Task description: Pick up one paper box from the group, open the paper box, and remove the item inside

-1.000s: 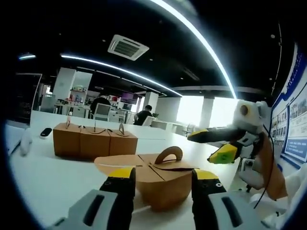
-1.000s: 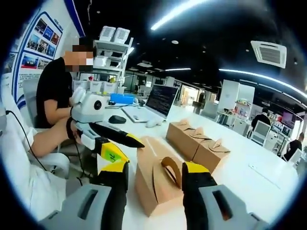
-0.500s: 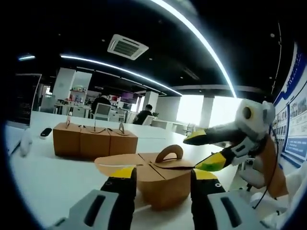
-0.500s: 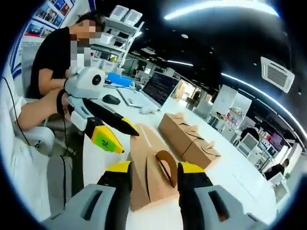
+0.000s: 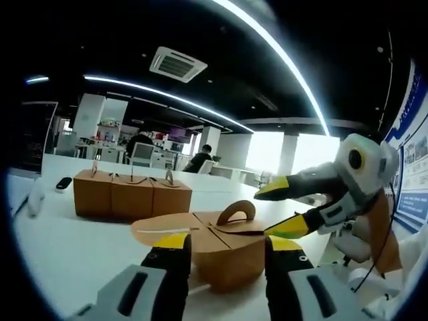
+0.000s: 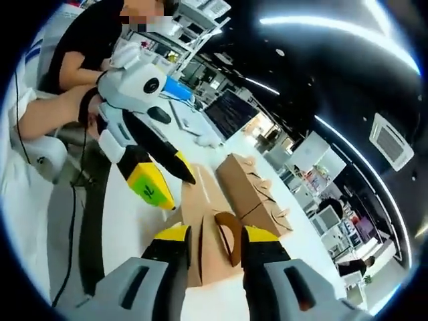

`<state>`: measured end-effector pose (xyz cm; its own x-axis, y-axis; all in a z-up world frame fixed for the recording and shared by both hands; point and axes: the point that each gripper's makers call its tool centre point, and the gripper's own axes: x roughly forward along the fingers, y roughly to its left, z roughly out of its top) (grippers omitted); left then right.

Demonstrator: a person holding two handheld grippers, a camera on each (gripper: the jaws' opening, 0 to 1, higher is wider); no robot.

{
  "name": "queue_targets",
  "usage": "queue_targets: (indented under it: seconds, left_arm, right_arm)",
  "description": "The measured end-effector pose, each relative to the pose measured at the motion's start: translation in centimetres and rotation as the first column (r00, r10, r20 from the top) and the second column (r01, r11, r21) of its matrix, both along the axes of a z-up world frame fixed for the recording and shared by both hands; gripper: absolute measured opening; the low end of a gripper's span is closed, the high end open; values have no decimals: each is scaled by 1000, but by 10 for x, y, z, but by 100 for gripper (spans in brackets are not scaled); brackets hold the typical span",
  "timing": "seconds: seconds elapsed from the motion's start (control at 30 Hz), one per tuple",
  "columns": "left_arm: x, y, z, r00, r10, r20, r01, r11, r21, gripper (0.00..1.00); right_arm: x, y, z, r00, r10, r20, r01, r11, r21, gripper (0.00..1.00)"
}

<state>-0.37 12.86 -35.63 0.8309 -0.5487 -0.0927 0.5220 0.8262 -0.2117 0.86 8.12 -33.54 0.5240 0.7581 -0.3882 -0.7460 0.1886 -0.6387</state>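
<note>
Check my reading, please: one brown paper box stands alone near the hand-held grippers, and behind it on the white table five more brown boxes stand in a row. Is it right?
Not quite: the row behind holds three brown boxes, not five, as the left gripper view shows. The rest is right: one brown paper box stands alone on the white table, near the left hand-held gripper and the right hand-held gripper.

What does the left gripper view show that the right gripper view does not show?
The left gripper view alone shows a dark phone lying on the white table beyond the group, and a poster wall at its right edge.

The right gripper view alone shows an open laptop, a blue item and a computer mouse on the far part of the table, near a seated person.

Both show the nearer paper box with its arched handle, the row of three more boxes, and the ceiling light strips.
</note>
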Motion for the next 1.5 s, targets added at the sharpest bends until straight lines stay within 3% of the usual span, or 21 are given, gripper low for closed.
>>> queue_targets:
  seconds: [0.63, 1.13, 1.3, 1.5]
  left_arm:
    - [1, 0, -3, 1000, -3, -4, 3, 1000, 7, 45]
    - [1, 1, -8, 1000, -5, -15, 5, 1000, 14, 43]
    - [1, -1, -8, 1000, -9, -16, 10, 1000, 15, 43]
    - [1, -1, -10, 1000, -13, -19, 13, 1000, 12, 43]
  right_arm:
    - [0, 2, -9, 1000, -2, 28, 3, 998, -55, 26]
    - [1, 1, -10, 1000, -14, 2, 14, 999, -35, 23]
    - [3, 1, -15, 1000, -16, 11, 16, 997, -73, 22]
    - [6, 1, -17, 1000, -29, 1, 29, 997, -65, 18]
